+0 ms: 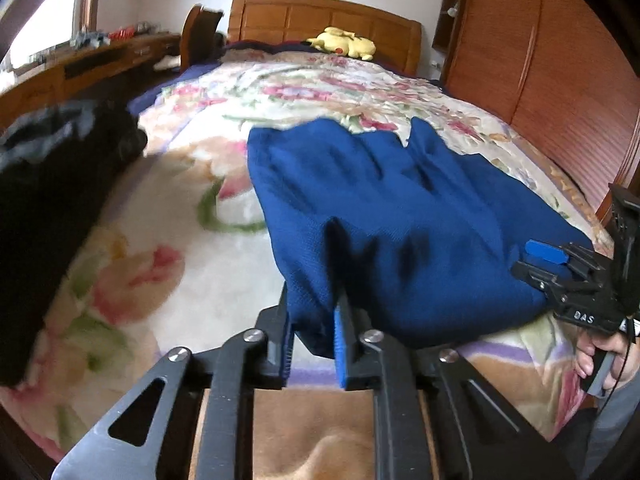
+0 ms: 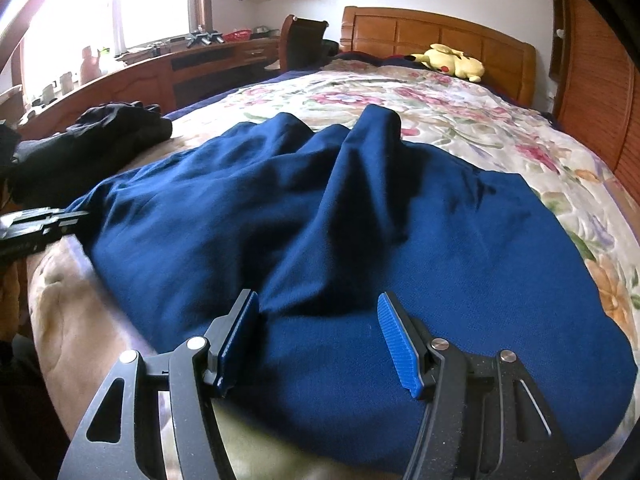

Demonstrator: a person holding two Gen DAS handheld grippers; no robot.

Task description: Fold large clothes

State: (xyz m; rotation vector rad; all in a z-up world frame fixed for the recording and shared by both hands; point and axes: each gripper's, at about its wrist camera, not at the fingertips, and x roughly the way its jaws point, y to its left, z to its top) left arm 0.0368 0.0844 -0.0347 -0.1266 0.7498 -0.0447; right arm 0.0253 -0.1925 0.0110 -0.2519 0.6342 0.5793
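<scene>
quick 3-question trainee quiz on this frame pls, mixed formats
1. True or false: the left gripper is shut on a corner of the blue garment.
2. Multiple choice: the right gripper is (A) clamped on the black clothing, (B) open over the blue garment's near edge, (C) holding the plush toy.
3. Fill in: the yellow plush toy lies at the bed's ____, by the wooden headboard.

Key: 1 true; 2 B; 3 head. The black clothing lies apart, left of the blue garment on the floral blanket.
</scene>
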